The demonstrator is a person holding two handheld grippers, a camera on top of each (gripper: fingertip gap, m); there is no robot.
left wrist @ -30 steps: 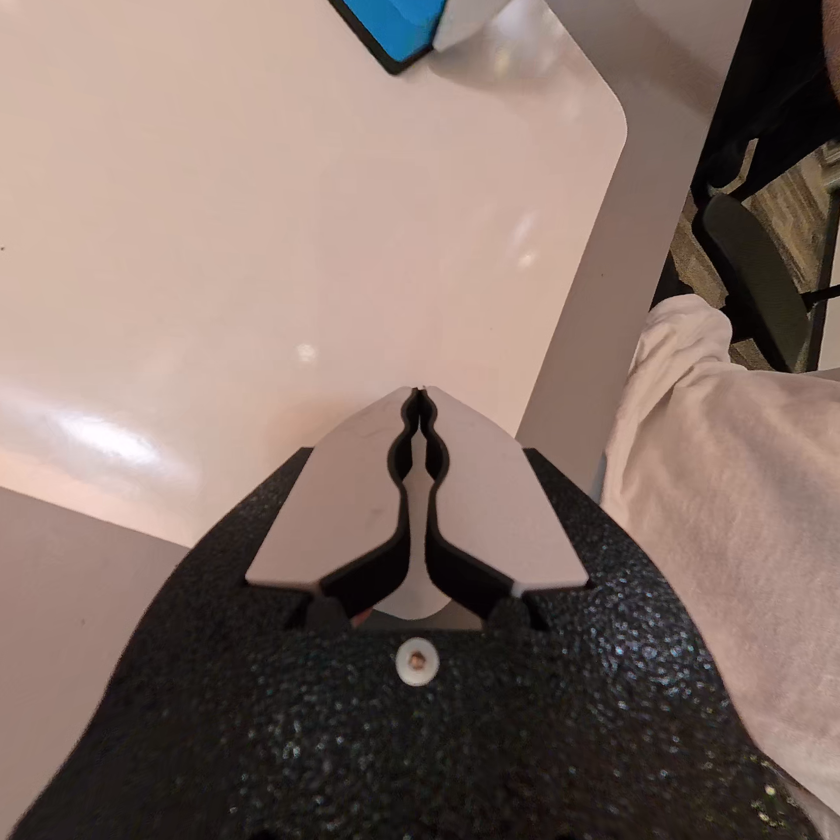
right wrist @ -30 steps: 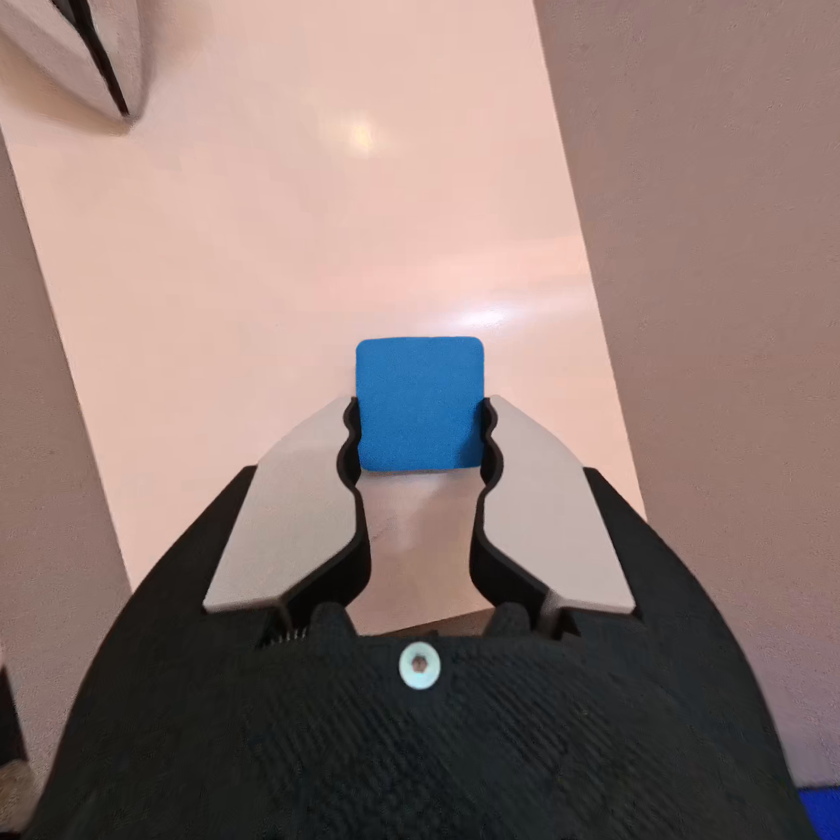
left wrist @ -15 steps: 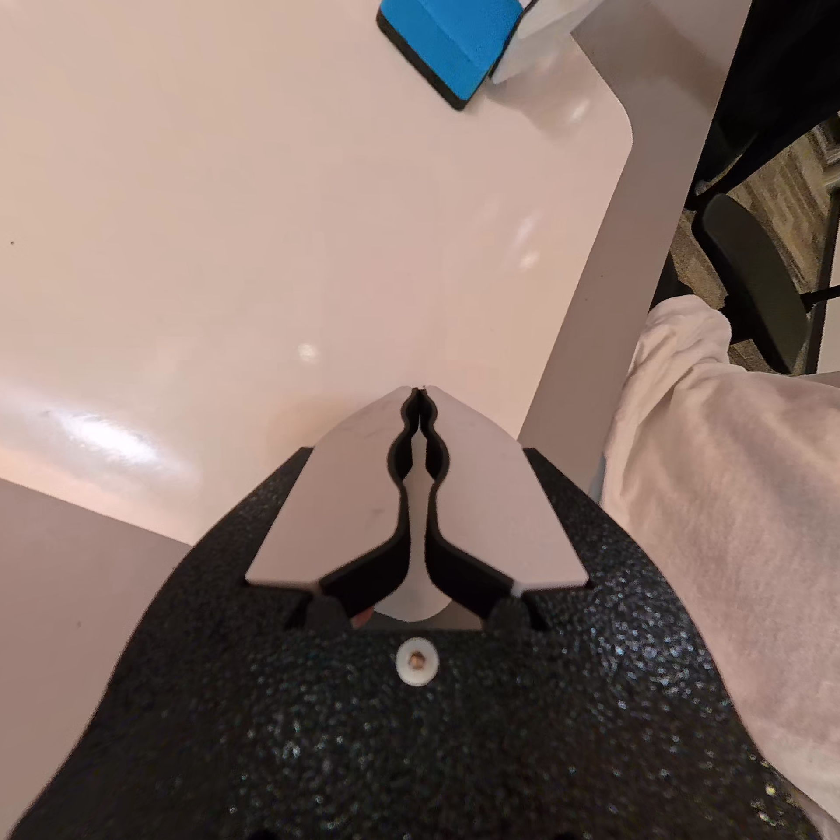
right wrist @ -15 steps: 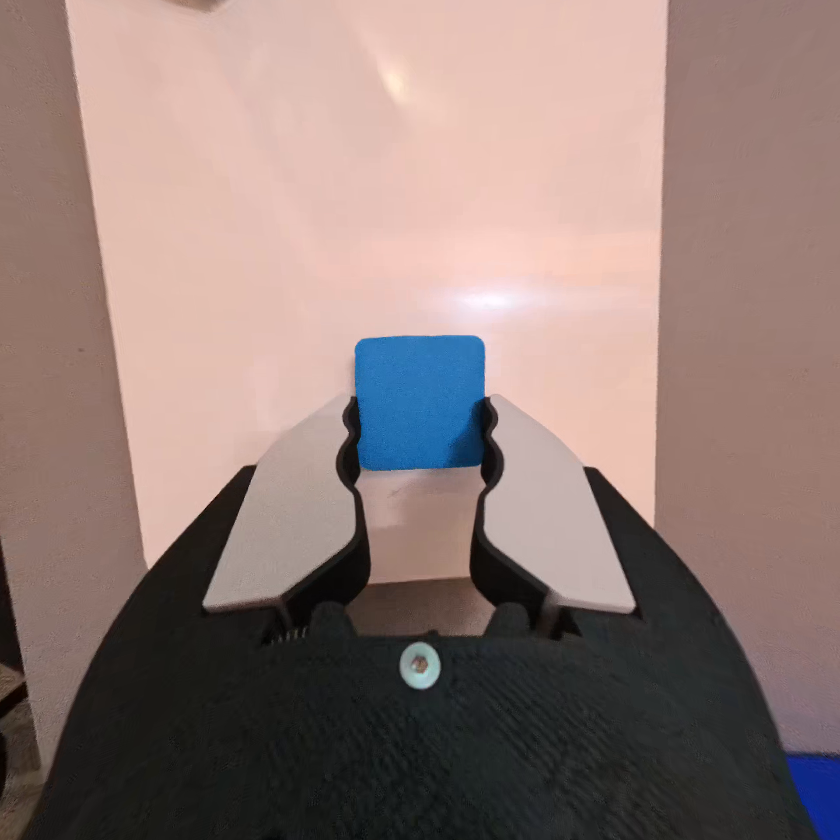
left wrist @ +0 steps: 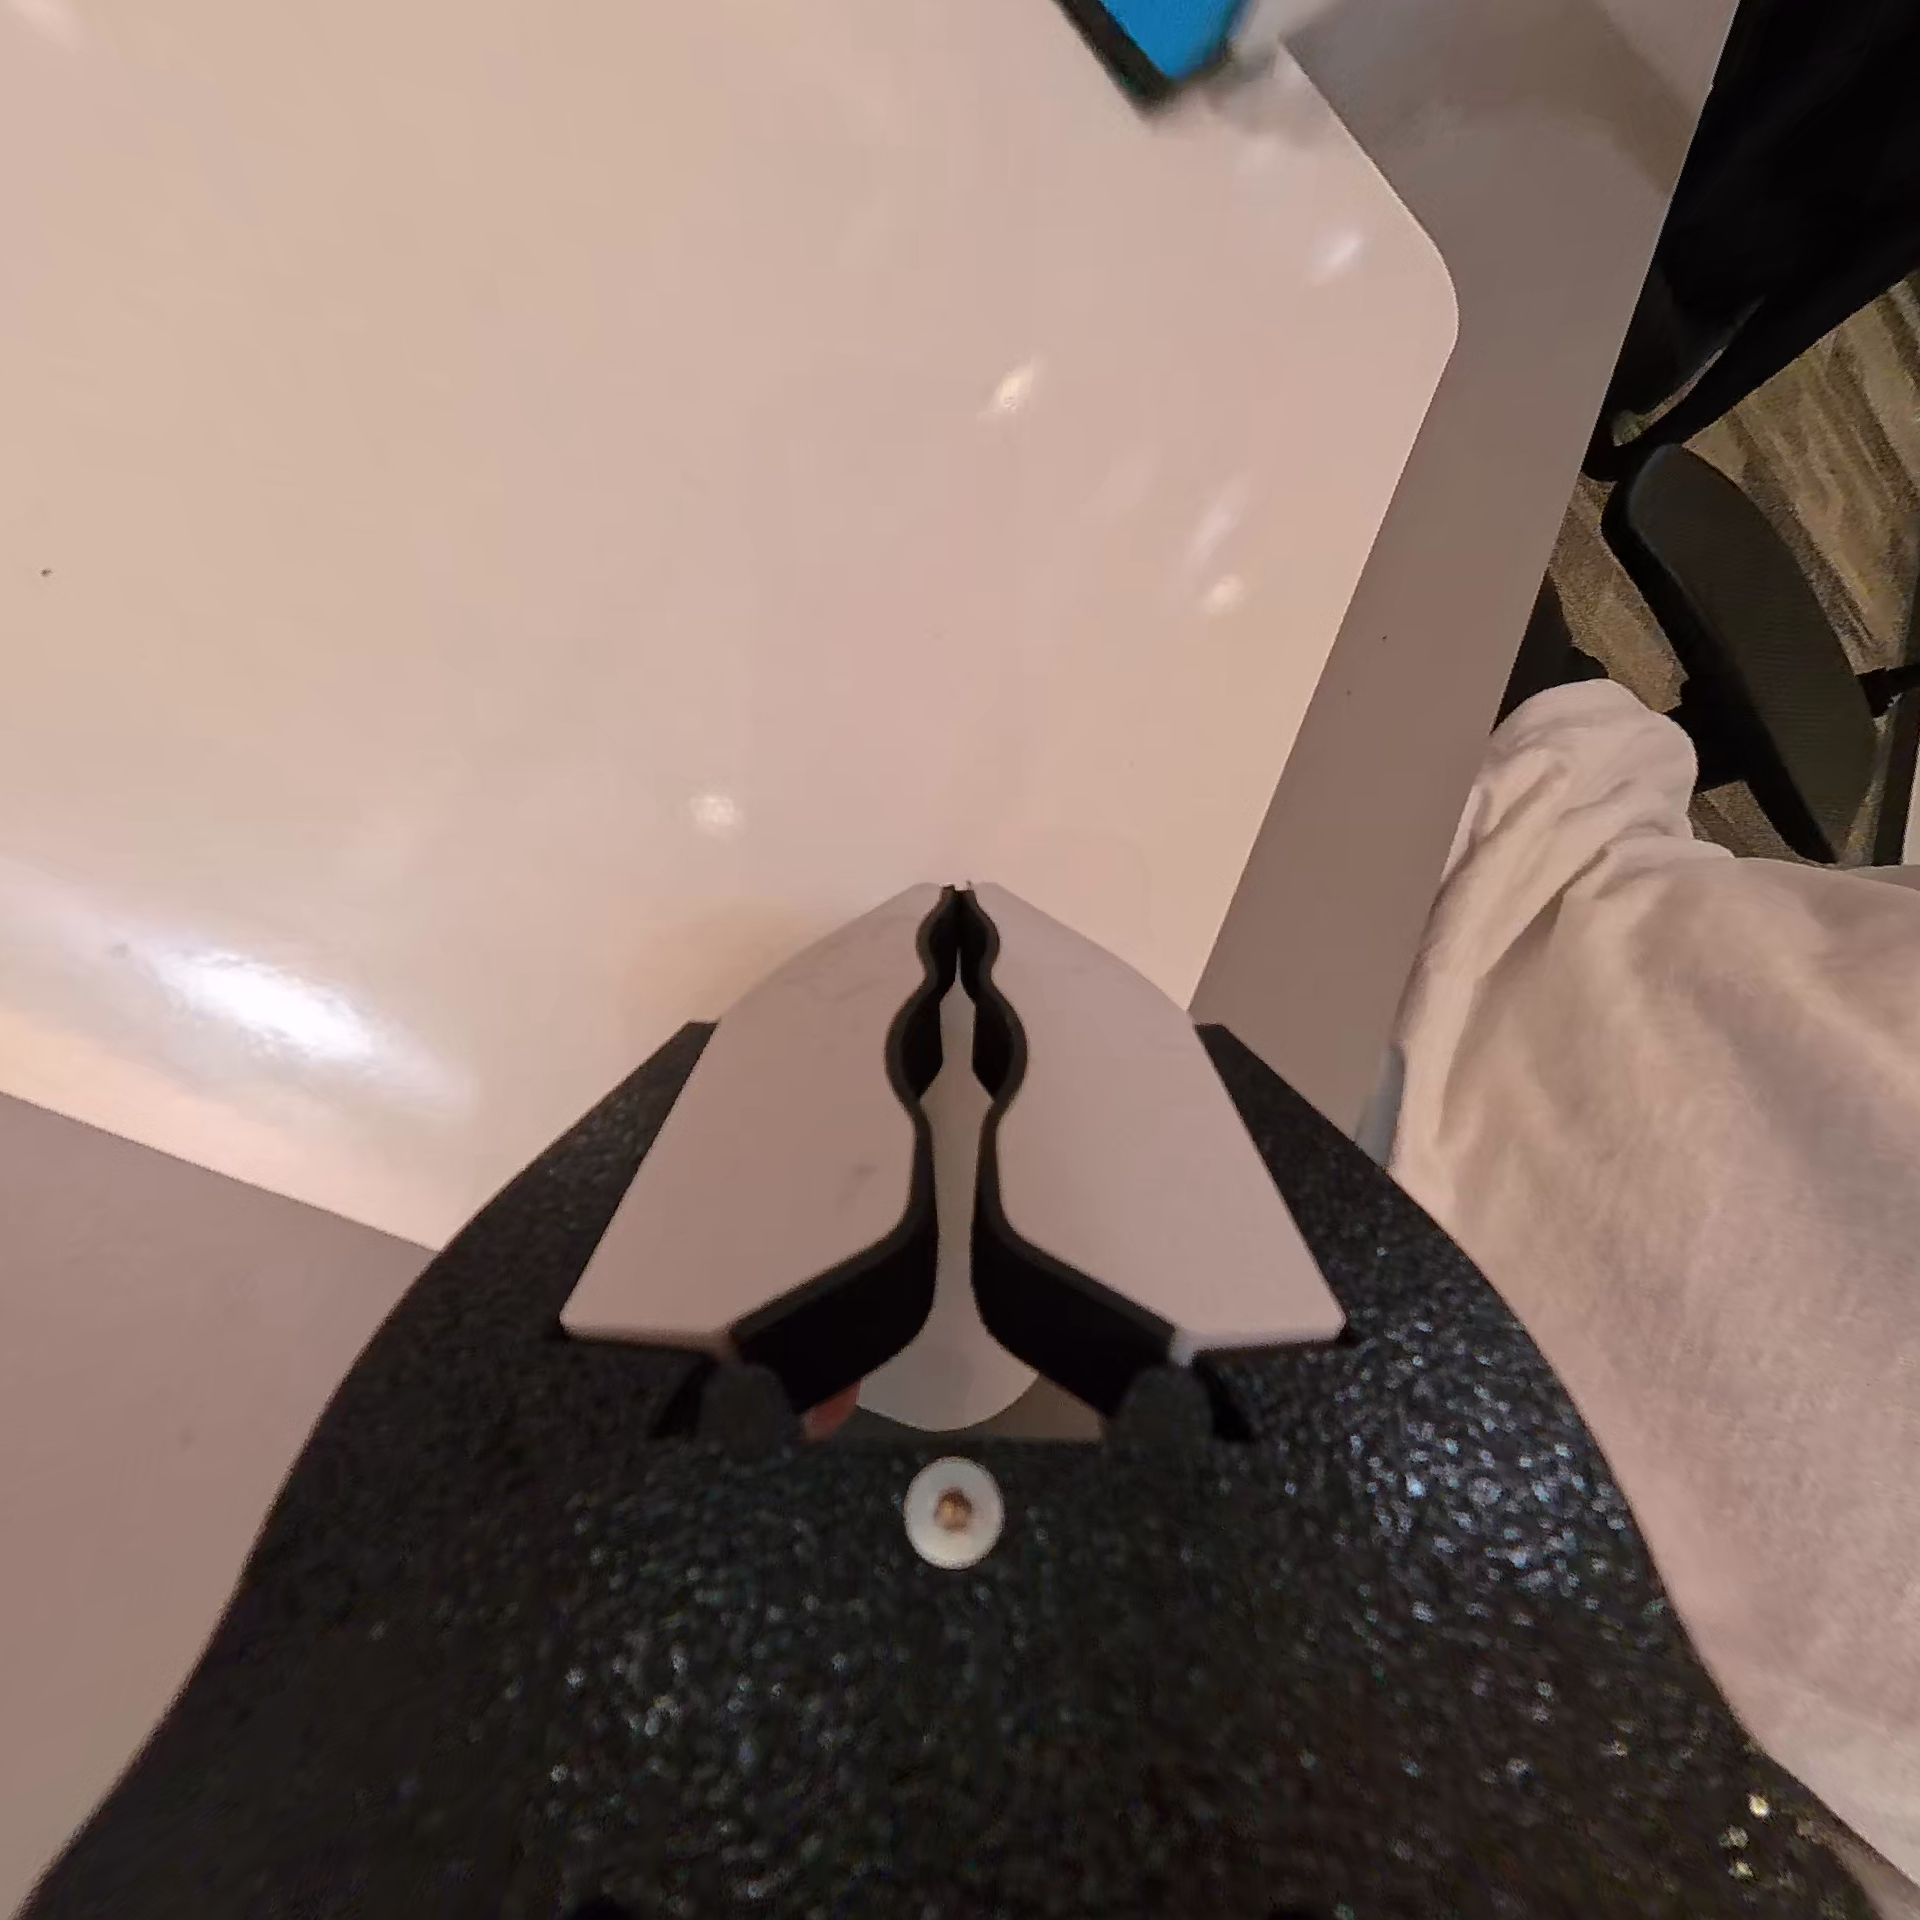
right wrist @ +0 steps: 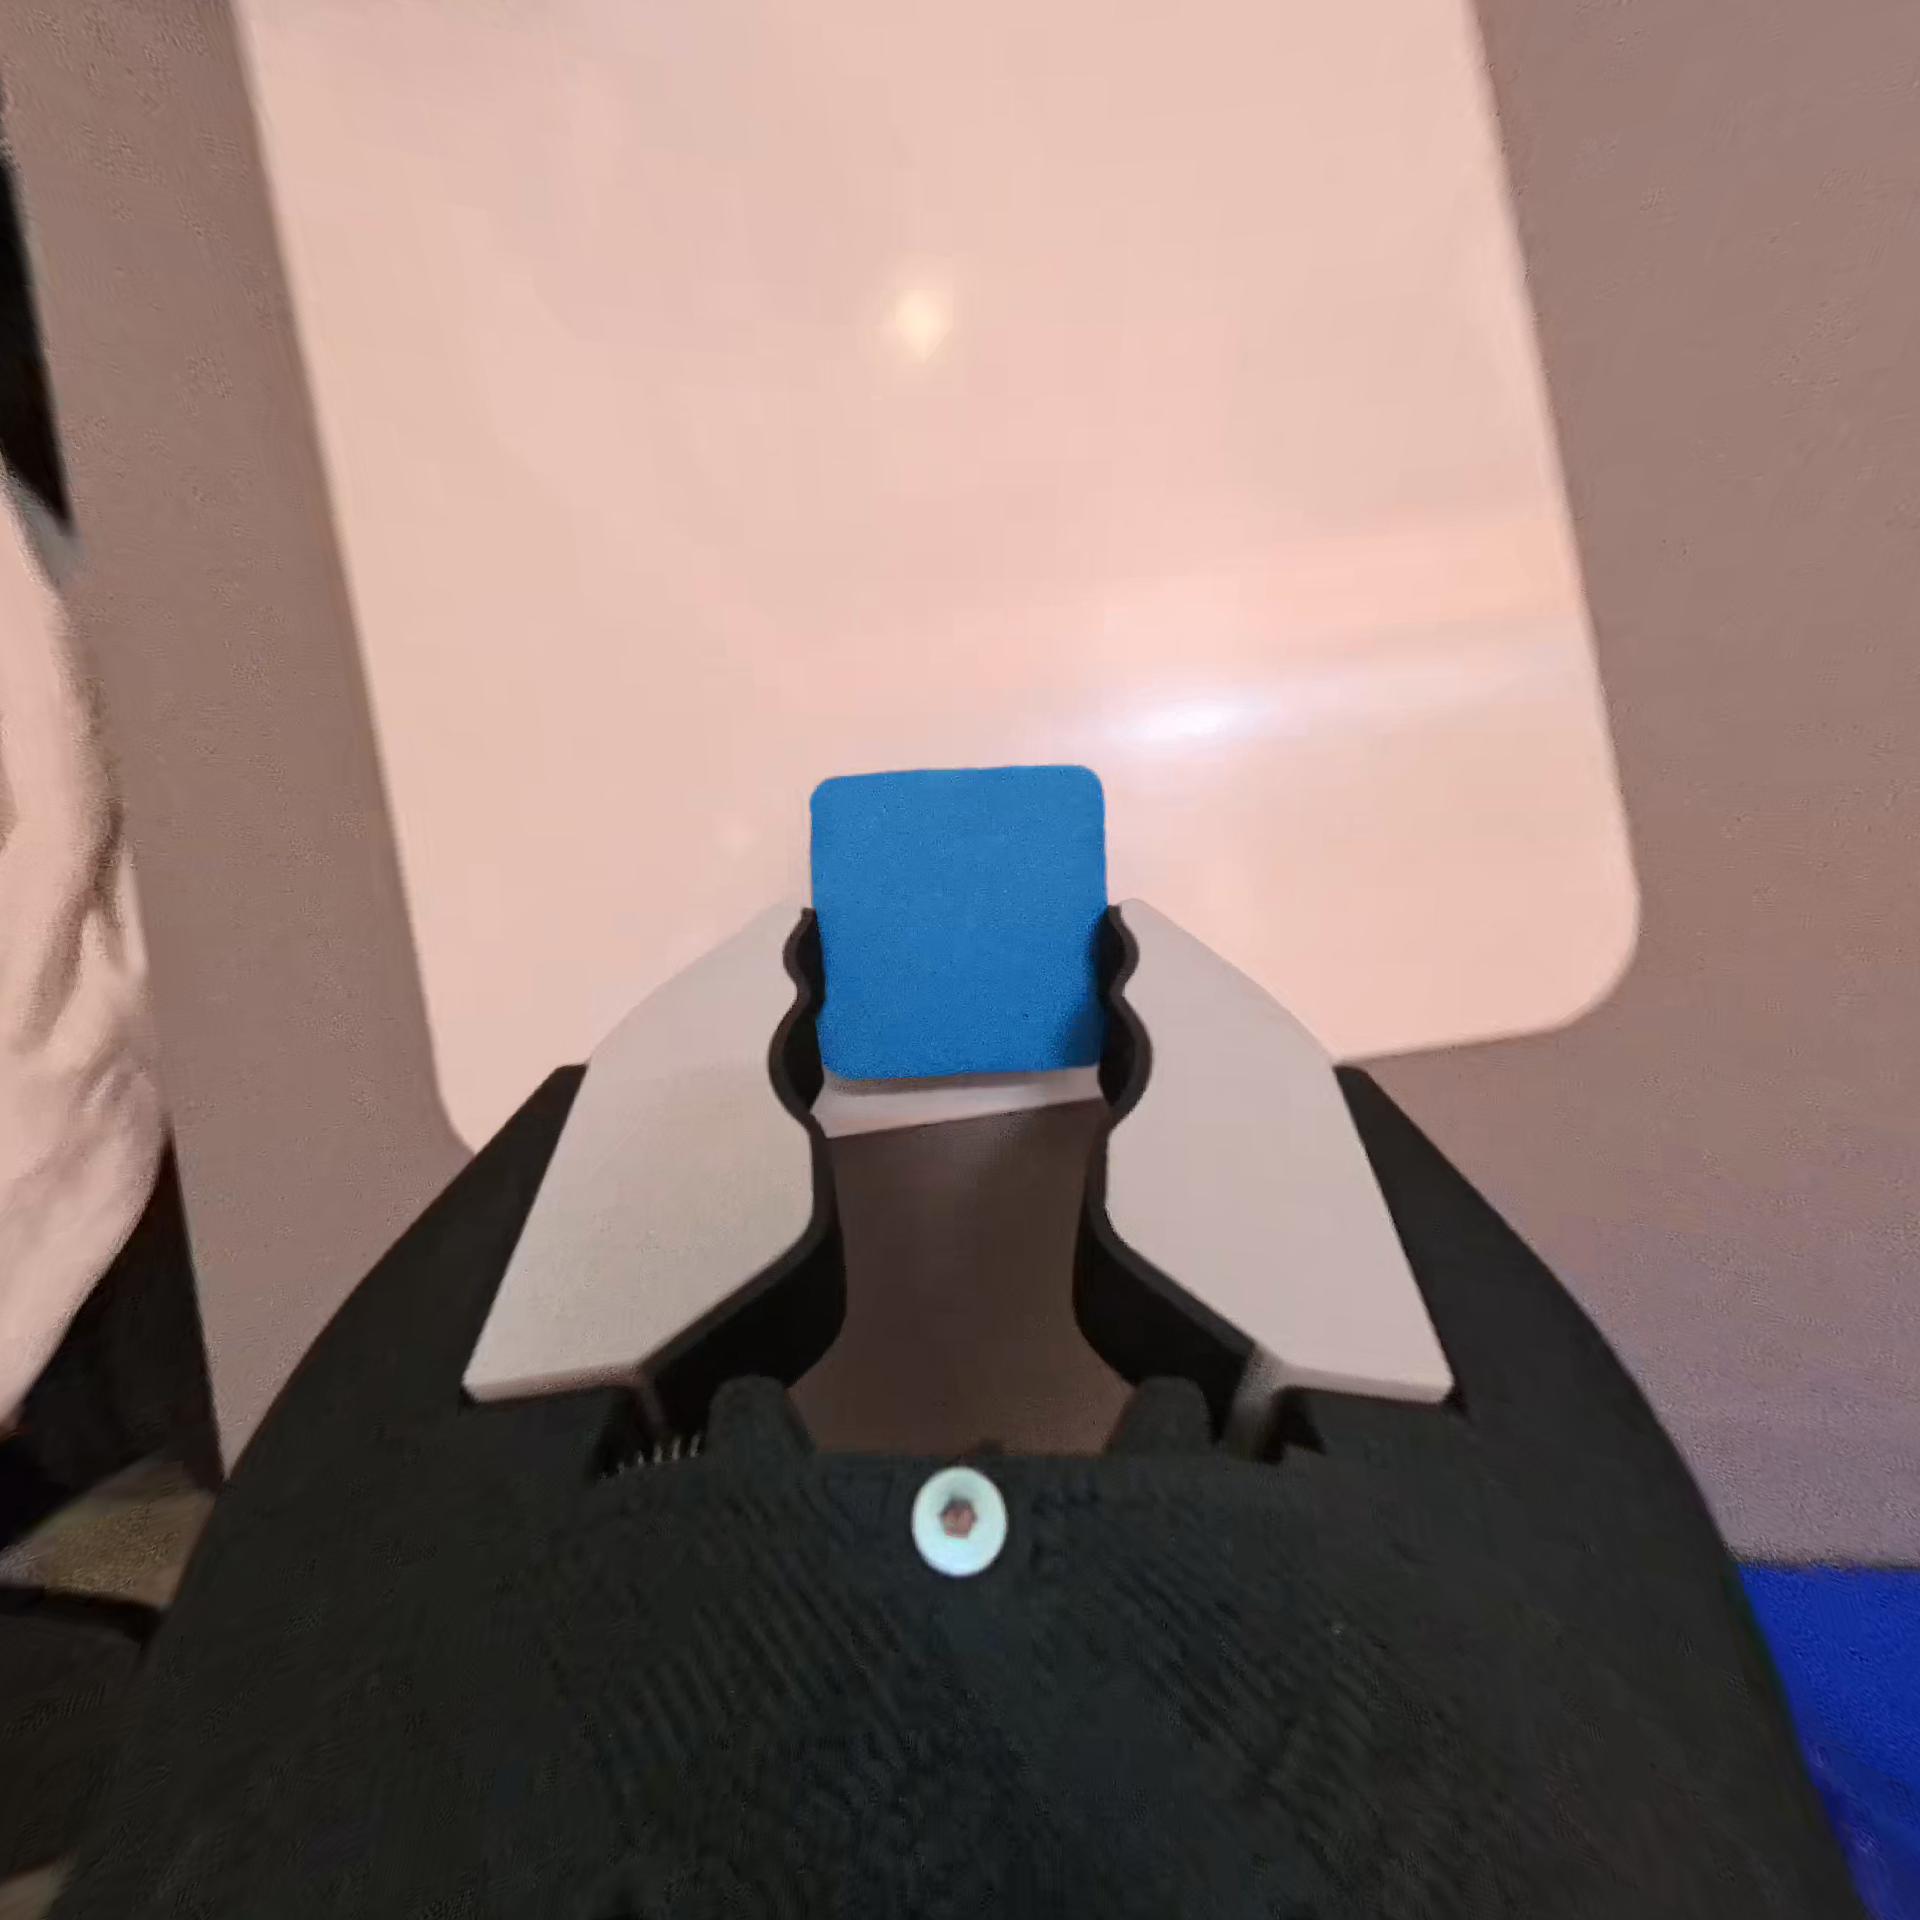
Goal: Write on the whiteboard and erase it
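My right tool is gripping the blue eraser over the near edge of the whiteboard. My left tool is sitting fully closed and empty above the whiteboard's near right corner, which is lying on the counter.

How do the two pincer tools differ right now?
The left gripper is shut with nothing between its fingers, while the right gripper is shut on the blue eraser, its fingers spread apart. The left gripper sits over a corner of the whiteboard; the right gripper points along the board from its near edge. Both have pale fingers on black bodies.
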